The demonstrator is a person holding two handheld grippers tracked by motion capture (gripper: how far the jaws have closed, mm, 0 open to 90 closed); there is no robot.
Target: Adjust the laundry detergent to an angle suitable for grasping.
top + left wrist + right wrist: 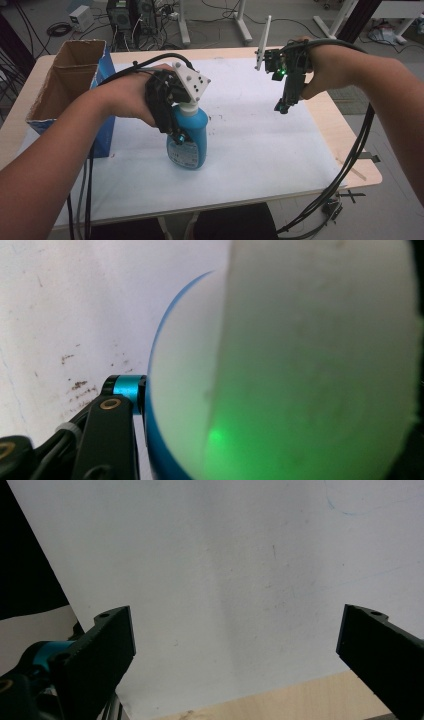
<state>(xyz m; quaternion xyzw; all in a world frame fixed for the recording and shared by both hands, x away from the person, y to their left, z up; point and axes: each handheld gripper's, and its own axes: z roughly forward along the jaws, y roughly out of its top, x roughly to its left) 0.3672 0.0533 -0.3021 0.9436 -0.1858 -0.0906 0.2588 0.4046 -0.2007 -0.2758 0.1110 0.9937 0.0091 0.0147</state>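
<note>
1. The blue bottle (189, 135) stands upright on the white sheet (260, 140) that covers the table (345, 135), toward the left of the middle in the high view.
2. We see our left gripper (176, 131) clamped on it from the left side, near the top of the body. Our left hand (127, 95) wraps the gripper's black frame.
3. The grey three-cornered plate on that gripper sits right over the bottle's pale neck, so we cannot make out the cap.
4. In the left gripper view the bottle (280, 365) looms very close, a pale curved wall with a blue edge and a green glow on it. One black jaw with a teal fitting presses against that blue edge at the lower left.
5. The other jaw is hidden behind the bottle there, but the grip reads as tight: the jaws are pinching the bottle.
6. Our right gripper (282, 106) hangs in the air over the right half of the sheet, well apart from the bottle and pointing down. Our right hand (325, 67) holds it near the far edge of the table.
7. In the right gripper view its (235, 645) two black jaws stand spread wide with nothing between them, above the bare sheet and a strip of wooden table edge.
8. An open cardboard box (67, 82) with a blue side stands on the table's left end, near the bottle but not touching it.
</note>
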